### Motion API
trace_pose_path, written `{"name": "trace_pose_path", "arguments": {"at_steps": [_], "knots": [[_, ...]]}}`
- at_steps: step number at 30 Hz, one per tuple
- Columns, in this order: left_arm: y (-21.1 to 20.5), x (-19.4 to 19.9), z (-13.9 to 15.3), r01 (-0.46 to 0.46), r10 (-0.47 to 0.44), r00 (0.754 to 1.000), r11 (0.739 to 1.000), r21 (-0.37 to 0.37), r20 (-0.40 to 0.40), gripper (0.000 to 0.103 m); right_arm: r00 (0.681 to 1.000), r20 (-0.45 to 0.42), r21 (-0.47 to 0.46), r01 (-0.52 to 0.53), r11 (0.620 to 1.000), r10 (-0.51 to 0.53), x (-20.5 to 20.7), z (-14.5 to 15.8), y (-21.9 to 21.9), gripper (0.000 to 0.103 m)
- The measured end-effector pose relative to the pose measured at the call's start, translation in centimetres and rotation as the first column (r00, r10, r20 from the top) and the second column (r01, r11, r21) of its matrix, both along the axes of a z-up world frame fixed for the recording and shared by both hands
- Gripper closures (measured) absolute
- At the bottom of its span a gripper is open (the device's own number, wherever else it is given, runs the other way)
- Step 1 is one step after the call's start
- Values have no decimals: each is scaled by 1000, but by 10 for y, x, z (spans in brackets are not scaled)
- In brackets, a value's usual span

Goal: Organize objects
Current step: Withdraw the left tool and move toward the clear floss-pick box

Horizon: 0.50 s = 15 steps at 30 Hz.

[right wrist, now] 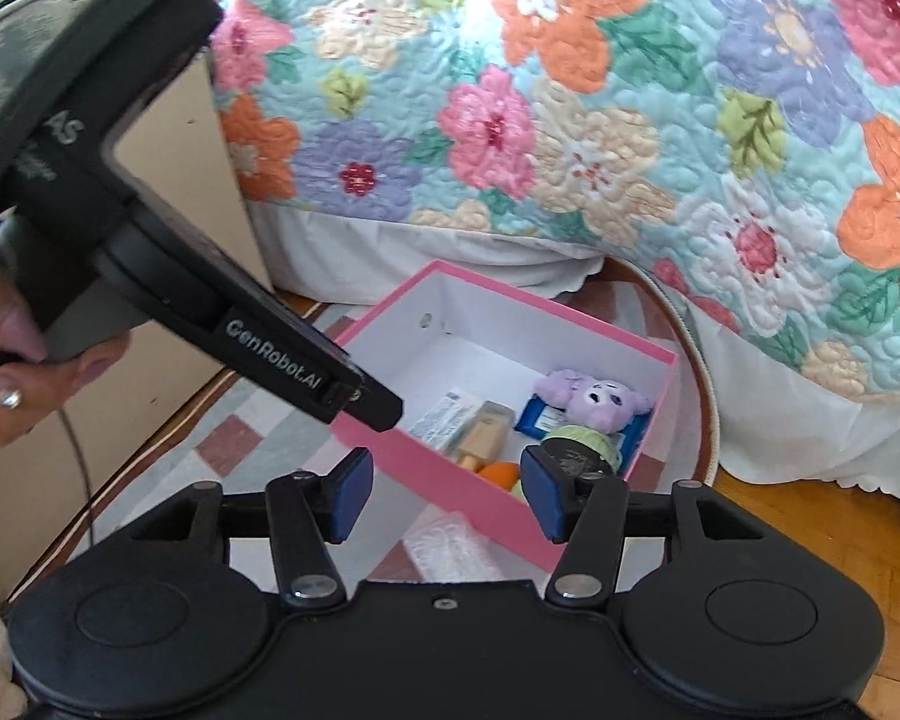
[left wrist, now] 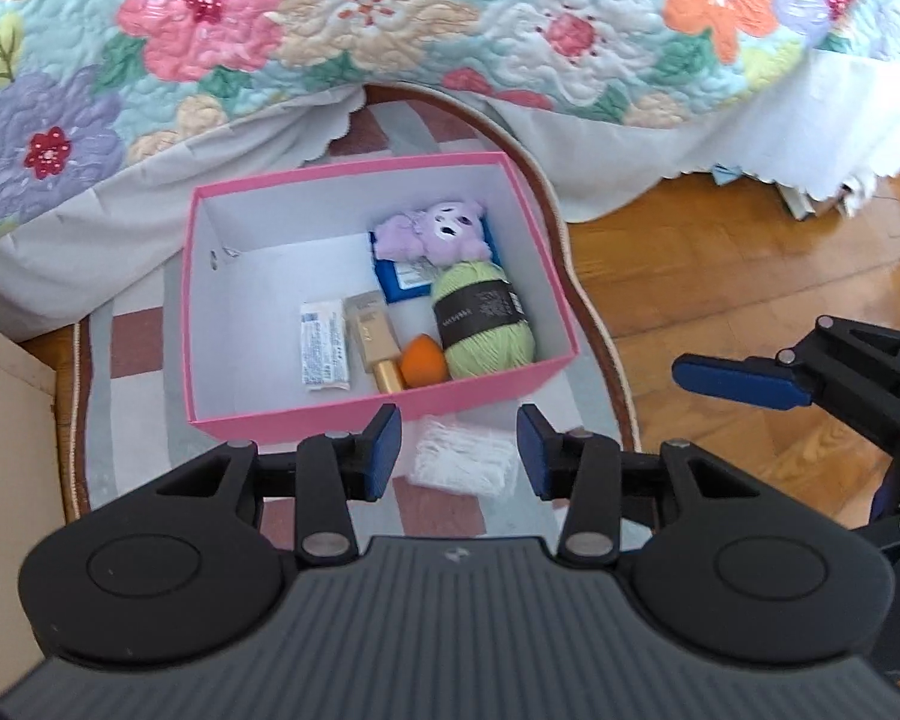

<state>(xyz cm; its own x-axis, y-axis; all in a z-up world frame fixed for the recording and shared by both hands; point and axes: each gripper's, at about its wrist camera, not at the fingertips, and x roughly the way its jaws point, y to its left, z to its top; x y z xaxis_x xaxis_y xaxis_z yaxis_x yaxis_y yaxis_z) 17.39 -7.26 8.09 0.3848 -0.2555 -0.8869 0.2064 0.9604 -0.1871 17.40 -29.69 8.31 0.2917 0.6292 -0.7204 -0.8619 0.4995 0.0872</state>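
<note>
Both grippers, left (left wrist: pixel 459 450) and right (right wrist: pixel 447 495), are held apart and empty above the rug (left wrist: pixel 132 420); a white packet (left wrist: pixel 462 459) lies outside the pink box (left wrist: pixel 384 405), just beside its near wall; a hand (right wrist: pixel 6 372) is seen only from the right wrist.

"GenRobot.AI" on left gripper (right wrist: pixel 363 405) body side; other labels too small to read.

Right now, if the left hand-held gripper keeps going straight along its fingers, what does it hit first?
Probably the white plastic packet on the rug, lying just in front of the pink box. It shows between the left hand-held gripper fingers, which are open and empty. Depth is hard to judge.
</note>
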Motion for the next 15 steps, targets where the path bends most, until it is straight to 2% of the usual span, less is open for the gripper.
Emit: {"name": "trace_pose_path", "arguments": {"at_steps": [5,10,15], "knots": [[5,-8,-20,41,-41,999,998,-57,-4,62,999,-49,1,-12,1000,12,-12,-25,-8,41],[5,-4,-58,78,-82,996,989,-127,-26,62,995,-94,5,28,1000,-27,-16,-75,-12,41],[-3,4,-95,106,-110,994,986,-132,-20,62,994,-82,27,70,997,-68,-17,-117,-19,41]]}}
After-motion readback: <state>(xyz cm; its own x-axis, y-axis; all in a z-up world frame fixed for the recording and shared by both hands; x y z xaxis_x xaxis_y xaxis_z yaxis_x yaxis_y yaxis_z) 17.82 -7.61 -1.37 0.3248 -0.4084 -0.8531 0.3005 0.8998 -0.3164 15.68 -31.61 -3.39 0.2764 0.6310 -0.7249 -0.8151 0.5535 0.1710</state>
